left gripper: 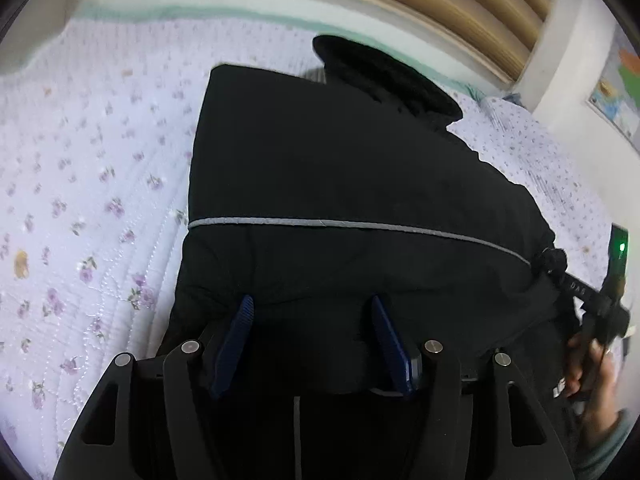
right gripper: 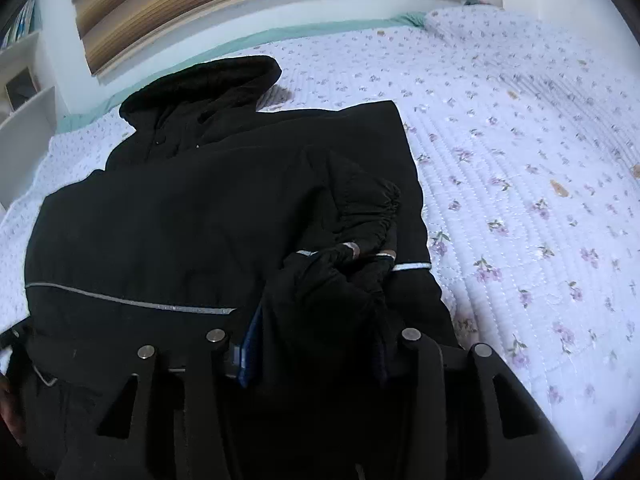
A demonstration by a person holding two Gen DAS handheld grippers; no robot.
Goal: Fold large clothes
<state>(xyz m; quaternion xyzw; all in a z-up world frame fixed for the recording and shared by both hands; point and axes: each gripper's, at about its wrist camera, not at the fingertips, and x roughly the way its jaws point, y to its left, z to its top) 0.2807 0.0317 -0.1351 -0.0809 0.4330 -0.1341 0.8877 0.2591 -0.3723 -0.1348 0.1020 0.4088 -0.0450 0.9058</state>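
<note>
I'm working a black hooded jacket point(right gripper: 192, 208) that is lying spread on the bed point(right gripper: 520, 160), hood point(right gripper: 208, 80) pointing toward the window blind point(right gripper: 240, 4), hem end nearest me.

Handling, my guess: padded, bulky, soft and floppy, with a smooth shell that looks slippery. Not fragile. It is probably going to puff back open after a fold, so I'm expecting to need pressing down. Best holds look like the hem corners, the cuff and the shoulder seam: thick edges that won't slide out.

Looks: all black, a thin grey reflective stripe point(left gripper: 360, 226) running across the lower body, a gathered elastic cuff point(right gripper: 380, 208) on the sleeve, which is lying across the front. Some creasing near the hem.

My left gripper point(left gripper: 312, 304) is hovering over the hem area, blue fingers point(left gripper: 236, 340) spread apart, nothing between them. My right gripper point(right gripper: 316, 344) is holding a bunched wad of the sleeve fabric; black cloth is filling the gap between its fingers point(right gripper: 250, 352), only one of them showing clearly. In the left view my right hand point(left gripper: 588, 364) is showing at the edge, wrapped round the other gripper's handle.

Floral quilted cover under everything, white shelves point(right gripper: 24, 92) off to the side.
</note>
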